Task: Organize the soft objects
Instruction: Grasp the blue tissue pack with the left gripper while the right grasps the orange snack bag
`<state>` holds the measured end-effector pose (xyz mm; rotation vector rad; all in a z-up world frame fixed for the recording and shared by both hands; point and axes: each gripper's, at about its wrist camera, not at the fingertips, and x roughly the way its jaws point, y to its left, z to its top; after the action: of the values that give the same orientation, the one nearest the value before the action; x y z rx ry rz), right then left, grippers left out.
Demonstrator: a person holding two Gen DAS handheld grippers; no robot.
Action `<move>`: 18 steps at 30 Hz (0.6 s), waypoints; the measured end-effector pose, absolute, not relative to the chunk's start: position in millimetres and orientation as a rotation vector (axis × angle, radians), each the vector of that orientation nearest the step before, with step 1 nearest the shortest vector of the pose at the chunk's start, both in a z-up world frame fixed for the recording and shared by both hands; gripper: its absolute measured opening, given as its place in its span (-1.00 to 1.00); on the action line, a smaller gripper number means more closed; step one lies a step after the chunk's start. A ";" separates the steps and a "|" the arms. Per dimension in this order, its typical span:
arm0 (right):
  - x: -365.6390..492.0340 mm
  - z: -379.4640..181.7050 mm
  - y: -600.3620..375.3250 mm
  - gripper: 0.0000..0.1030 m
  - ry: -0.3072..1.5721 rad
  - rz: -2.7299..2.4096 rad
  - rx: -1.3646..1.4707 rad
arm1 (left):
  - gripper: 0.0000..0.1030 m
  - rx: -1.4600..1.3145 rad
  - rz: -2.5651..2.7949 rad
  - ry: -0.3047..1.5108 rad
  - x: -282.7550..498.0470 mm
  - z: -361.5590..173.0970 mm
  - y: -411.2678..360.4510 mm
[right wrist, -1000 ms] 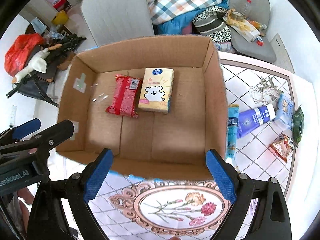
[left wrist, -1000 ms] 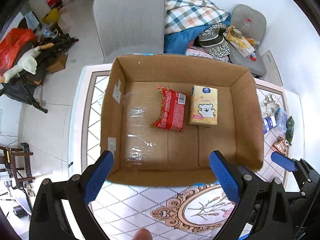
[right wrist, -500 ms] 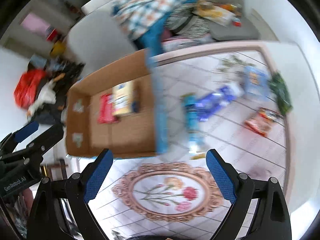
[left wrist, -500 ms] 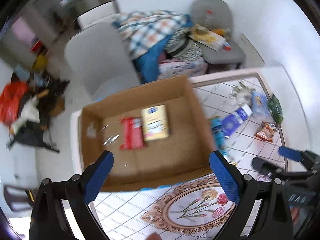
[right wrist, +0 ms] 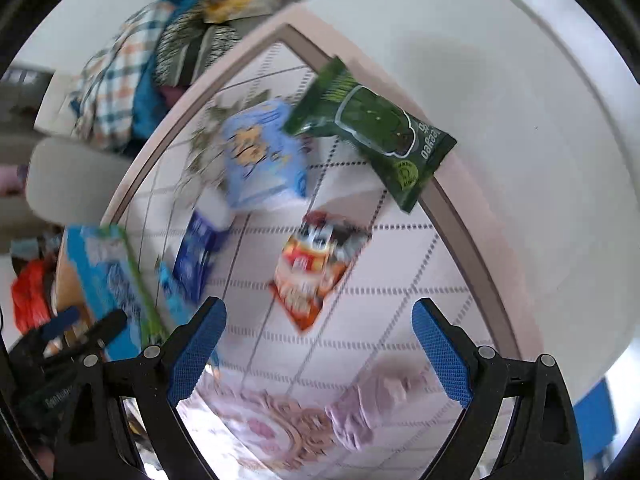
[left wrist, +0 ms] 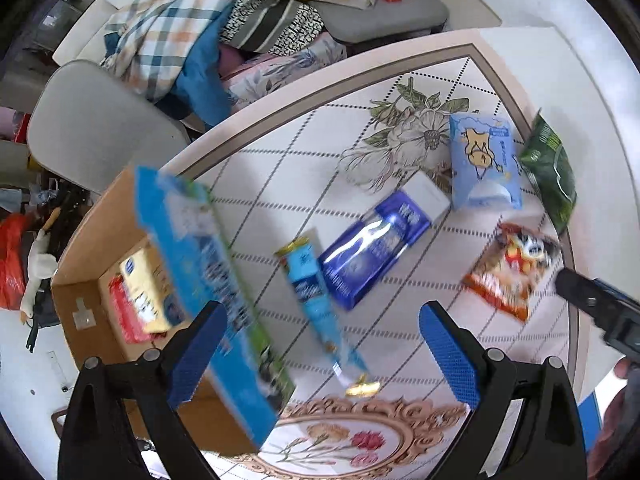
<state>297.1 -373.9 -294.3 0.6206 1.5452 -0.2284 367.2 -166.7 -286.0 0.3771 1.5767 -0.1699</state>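
Both my left gripper (left wrist: 320, 348) and right gripper (right wrist: 318, 346) gape wide, empty. The red snack packet (right wrist: 316, 270) looks light, crinkly, slippery; I'd pinch its middle.

Most print is blurred; only a fragment like "oagyao" shows, upside down, on the green snack packet (right wrist: 372, 136).
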 end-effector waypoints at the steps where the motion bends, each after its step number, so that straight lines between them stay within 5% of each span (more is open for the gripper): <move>1: 301.1 -303.7 -374.6 0.86 1.555 -0.233 0.640 | 0.91 0.385 -0.162 1.582 371.1 -291.0 -172.2; 6: 324.8 -351.9 -363.1 0.78 1.618 -0.243 0.663 | 0.91 0.422 -0.116 1.602 390.0 -307.9 -188.4; 10: 327.4 -374.3 -356.9 0.06 1.680 -0.228 0.570 | 0.91 0.412 -0.126 1.620 400.0 -316.5 -200.2; 16: 304.4 -368.9 -412.4 0.06 1.687 -0.256 0.546 | 0.91 0.319 -0.242 1.673 413.4 -333.5 -245.4; 18: 297.8 -362.9 -430.1 0.38 1.664 -0.271 0.546 | 0.91 0.296 -0.291 1.700 417.2 -343.1 -266.0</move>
<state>297.8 -430.1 -362.9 0.5463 1.6637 -0.2714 417.2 -266.0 -343.1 0.2963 1.6996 -0.2914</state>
